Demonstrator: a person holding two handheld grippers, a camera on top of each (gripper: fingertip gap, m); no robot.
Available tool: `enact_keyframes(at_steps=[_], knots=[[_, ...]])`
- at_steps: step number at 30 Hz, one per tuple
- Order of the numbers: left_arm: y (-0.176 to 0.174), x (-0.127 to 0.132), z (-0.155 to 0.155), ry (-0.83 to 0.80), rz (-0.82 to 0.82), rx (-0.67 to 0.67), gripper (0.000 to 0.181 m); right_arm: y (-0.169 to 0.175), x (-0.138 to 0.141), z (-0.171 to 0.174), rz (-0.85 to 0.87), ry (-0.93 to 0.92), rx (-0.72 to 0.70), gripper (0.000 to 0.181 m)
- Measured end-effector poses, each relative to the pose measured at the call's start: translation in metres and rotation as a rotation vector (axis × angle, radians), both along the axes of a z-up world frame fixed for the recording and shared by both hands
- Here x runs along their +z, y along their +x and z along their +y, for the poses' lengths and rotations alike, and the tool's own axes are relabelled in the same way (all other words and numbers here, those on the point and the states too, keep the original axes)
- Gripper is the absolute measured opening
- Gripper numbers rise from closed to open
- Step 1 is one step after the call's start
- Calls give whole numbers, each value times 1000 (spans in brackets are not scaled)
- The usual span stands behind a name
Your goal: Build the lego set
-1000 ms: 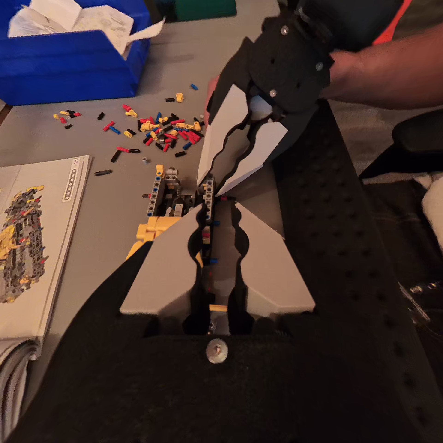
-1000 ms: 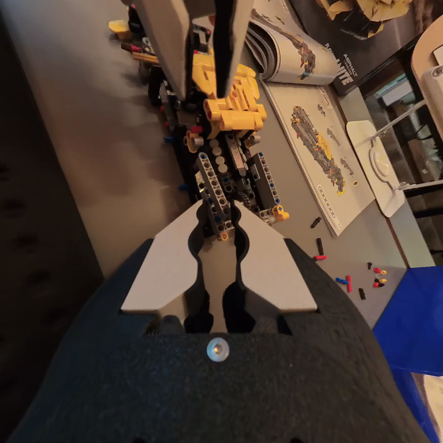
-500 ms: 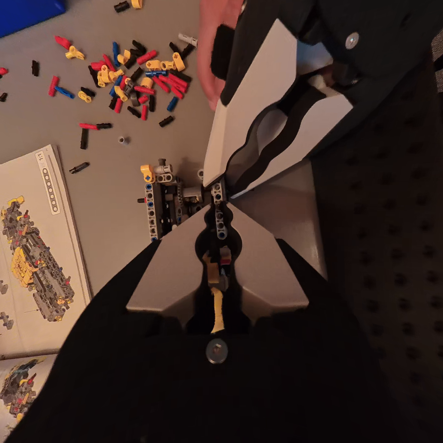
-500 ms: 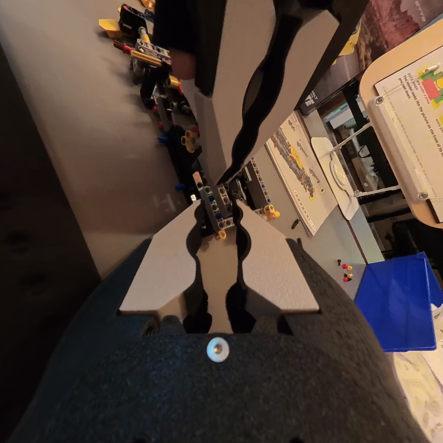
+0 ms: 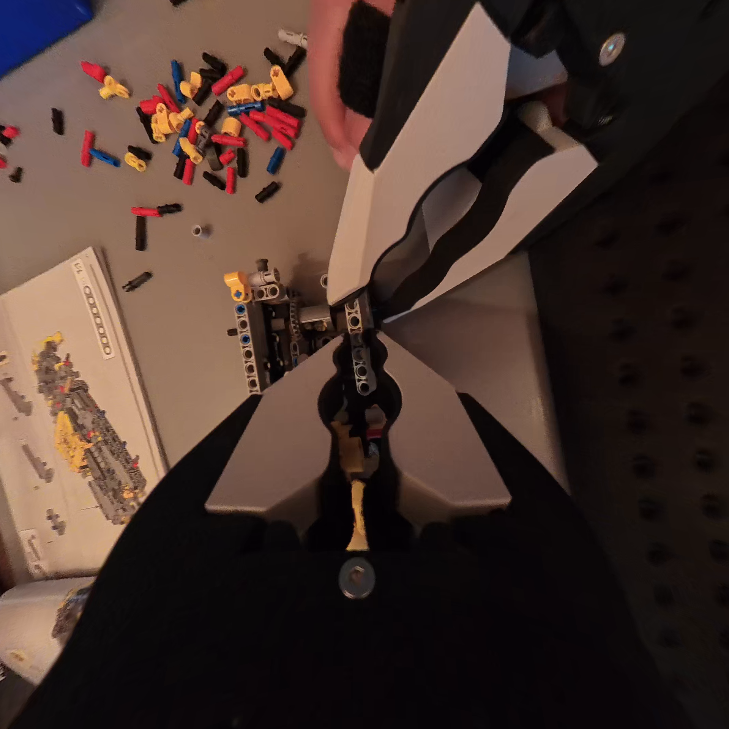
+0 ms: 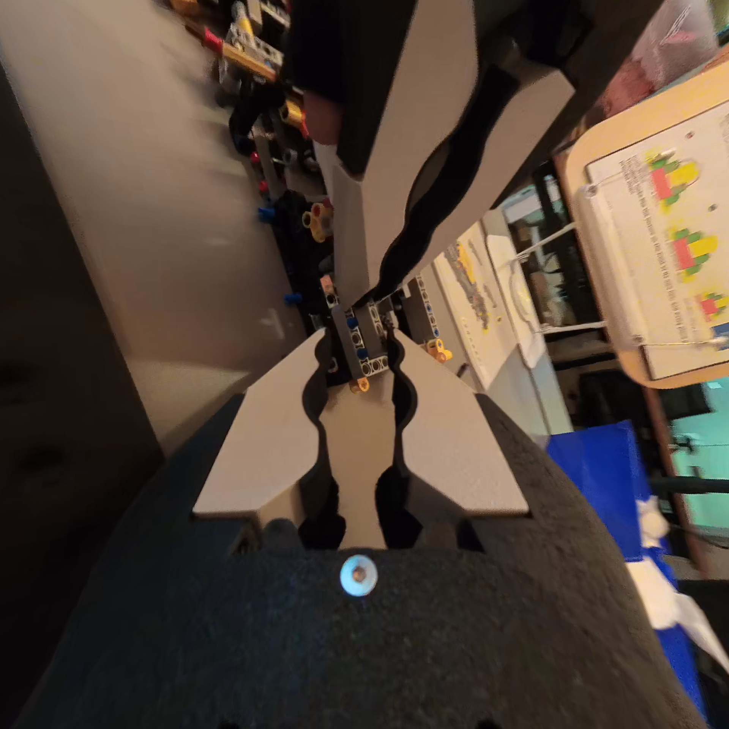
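Each gripper, the left gripper [image 5: 359, 343] and the right gripper [image 6: 357, 335], is formed of a black, grainy-textured body, two pale grey wedge-shaped fingers [image 5: 284, 438] lined with wavy black pads, and one silver screw [image 6: 358, 574].

- The grey counter [image 5: 205, 276] carries the loose pins [image 5: 221, 118], scattered in red, black, blue and yellow.
- An open instruction booklet [image 5: 79, 394] lies near its edge.
- The lego model [image 5: 268, 331] rests beside the booklet.
- A blue bin [image 5: 35, 27] sits at the far corner.

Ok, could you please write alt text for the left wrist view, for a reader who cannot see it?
The left gripper is shut on a grey lego model, meeting the right gripper tip to tip. Loose coloured pins and an instruction booklet lie on the grey table.
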State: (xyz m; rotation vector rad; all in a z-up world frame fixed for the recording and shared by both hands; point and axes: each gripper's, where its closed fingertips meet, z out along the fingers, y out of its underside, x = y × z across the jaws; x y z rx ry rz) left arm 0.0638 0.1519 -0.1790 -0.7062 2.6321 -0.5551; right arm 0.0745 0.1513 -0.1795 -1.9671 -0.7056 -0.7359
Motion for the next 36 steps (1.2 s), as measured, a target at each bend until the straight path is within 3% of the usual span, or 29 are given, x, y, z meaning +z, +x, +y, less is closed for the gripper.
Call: enact_keyframes(at_steps=[2, 5, 8, 9, 12, 14, 17, 20, 25, 28, 36], knots=[[0, 0, 0, 15, -37, 1, 9, 1, 0, 0, -48, 6, -8, 26], [1, 1, -1, 2, -36, 9, 9, 8, 11, -5, 122, 24, -65, 29], [-1, 8, -4, -85, -15, 20, 12, 2, 39, -16, 568, 100, -143, 27], [-1, 17, -3, -143, -17, 33, 25, 1, 42, -19, 753, 105, -196, 28], [1, 42, 22, -260, -29, 88, 46, -22, 41, -22, 1308, 78, -268, 39], [-1, 47, 43, -285, 10, 113, 64, -32, 24, -22, 1483, -11, -378, 48], [-18, 46, 49, -332, 153, 59, 88, -34, 11, -13, 1621, 32, -519, 60], [-18, 27, 57, -228, 207, 38, 101, -21, 10, -4, 1757, 167, -636, 63], [-10, 1, 50, -218, 311, 28, 99, -13, 3, 8, 1868, 187, -741, 63], [-7, -8, 51, -182, 345, 44, 87, -10, 2, 14, 1899, 193, -772, 68], [-3, -8, 70, -170, 340, 163, 80, 7, 4, 32, 2082, 272, -712, 65]])
